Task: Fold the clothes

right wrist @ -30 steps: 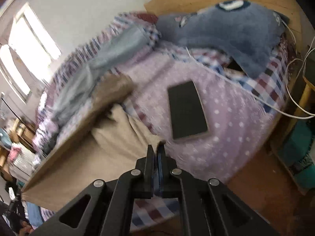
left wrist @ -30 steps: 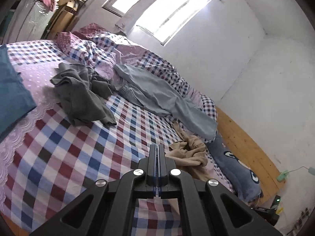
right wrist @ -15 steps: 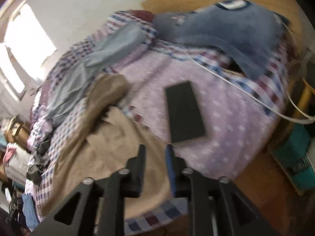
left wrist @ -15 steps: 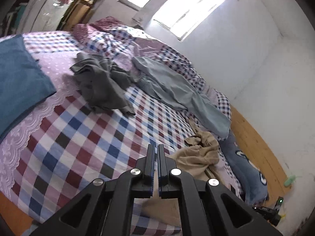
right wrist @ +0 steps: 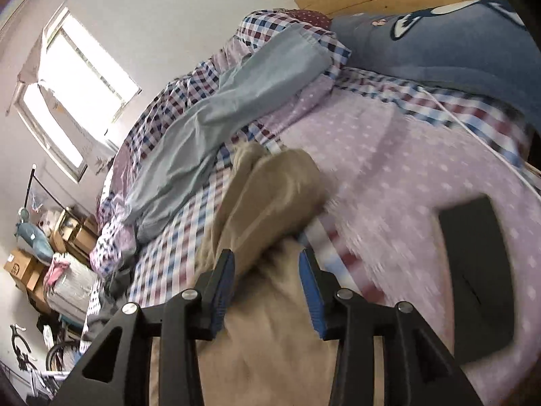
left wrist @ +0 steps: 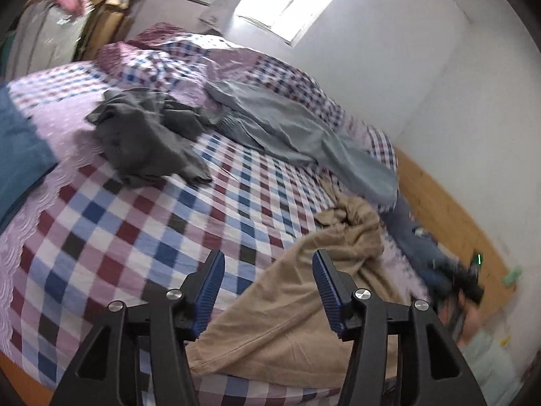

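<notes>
A tan garment (left wrist: 304, 301) lies rumpled on the checked bed near its front edge; the right wrist view shows the same tan garment (right wrist: 270, 203) bunched toward the middle of the bed. My left gripper (left wrist: 268, 262) is open just above the tan cloth's near edge, holding nothing. Over the cloth's other end my right gripper (right wrist: 267, 262) also stands open, with fabric lying below its gap. A grey garment (left wrist: 145, 142) lies crumpled farther back, and light blue trousers (left wrist: 297, 135) stretch across the bed; these light blue trousers (right wrist: 216, 118) also show from the right.
A folded blue cloth (left wrist: 17, 155) sits at the bed's left. A black phone (right wrist: 473, 270) lies on the dotted purple sheet at right, beside a white cable (right wrist: 473, 132) and a blue plush pillow (right wrist: 439, 34). Wooden headboard (left wrist: 449, 216) and boxes (right wrist: 23, 267) border the bed.
Both grippers have gone from shut to open over the last second. The tan garment, held stretched before, has dropped onto the bed. The left view has swung toward the cloth.
</notes>
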The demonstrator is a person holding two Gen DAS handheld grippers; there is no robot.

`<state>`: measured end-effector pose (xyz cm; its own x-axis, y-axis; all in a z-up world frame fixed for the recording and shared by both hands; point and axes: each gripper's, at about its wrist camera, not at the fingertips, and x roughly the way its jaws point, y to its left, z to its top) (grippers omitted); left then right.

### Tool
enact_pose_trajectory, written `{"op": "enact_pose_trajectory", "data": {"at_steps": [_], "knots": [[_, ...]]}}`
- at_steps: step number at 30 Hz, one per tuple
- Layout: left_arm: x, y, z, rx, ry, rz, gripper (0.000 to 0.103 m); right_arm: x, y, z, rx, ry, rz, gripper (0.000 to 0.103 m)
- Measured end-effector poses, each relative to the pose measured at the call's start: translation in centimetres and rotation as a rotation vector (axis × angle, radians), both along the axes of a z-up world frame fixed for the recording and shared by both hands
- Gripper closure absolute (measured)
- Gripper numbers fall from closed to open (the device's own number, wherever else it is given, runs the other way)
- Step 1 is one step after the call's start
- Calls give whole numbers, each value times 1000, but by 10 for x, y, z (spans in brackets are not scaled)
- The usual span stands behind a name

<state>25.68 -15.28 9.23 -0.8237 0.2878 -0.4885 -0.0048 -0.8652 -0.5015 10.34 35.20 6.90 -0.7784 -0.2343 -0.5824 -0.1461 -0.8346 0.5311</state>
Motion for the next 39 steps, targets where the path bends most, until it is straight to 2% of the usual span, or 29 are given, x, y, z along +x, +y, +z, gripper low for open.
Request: {"op": "enact_pose_trajectory", "data": {"at_steps": [4, 8, 11, 15, 18, 20, 24, 28, 30, 31, 33, 34, 37, 39], "knots": [[-15, 34, 0, -90, -1, -66, 44, -41, 1, -12, 3, 3, -1, 60], [-34, 83, -1, -246, 19, -148, 37, -58, 7, -35, -83, -32, -16, 60], [-54, 126, -6, -347, 35, -227, 34, -78, -6, -46, -84, -84, 31, 60], [-82, 167, -9, -360, 50, -322, 34, -93, -17, -48, -65, -95, 84, 60], [-99, 189, -10, -362, 81, -356, 34, -98, -9, -56, -132, -107, 89, 60], [-111, 200, -10, -362, 98, -373, 34, -103, 2, -66, -226, -117, 84, 60], [-134, 217, -10, -361, 131, -392, 34, -112, 17, -83, -326, -136, 40, 60], [-154, 221, -10, -335, 150, -394, 34, -125, 14, -92, -322, -142, 18, 60], [-161, 211, -11, -305, 138, -377, 34, -131, 6, -89, -277, -115, 18, 63], [-164, 206, -12, -289, 132, -369, 34, -134, 1, -85, -245, -99, 24, 76], [-171, 183, -10, -204, 116, -321, 34, -138, -18, -69, -123, -65, 42, 94], [-175, 171, -9, -159, 108, -296, 34, -138, -31, -58, -45, -37, 49, 95], [-186, 130, -7, -37, 93, -208, 34, -129, -105, -15, 170, 147, 242, 96], [-192, 99, -8, 36, 87, -145, 34, -121, -159, -5, 337, 196, 367, 96]]}}
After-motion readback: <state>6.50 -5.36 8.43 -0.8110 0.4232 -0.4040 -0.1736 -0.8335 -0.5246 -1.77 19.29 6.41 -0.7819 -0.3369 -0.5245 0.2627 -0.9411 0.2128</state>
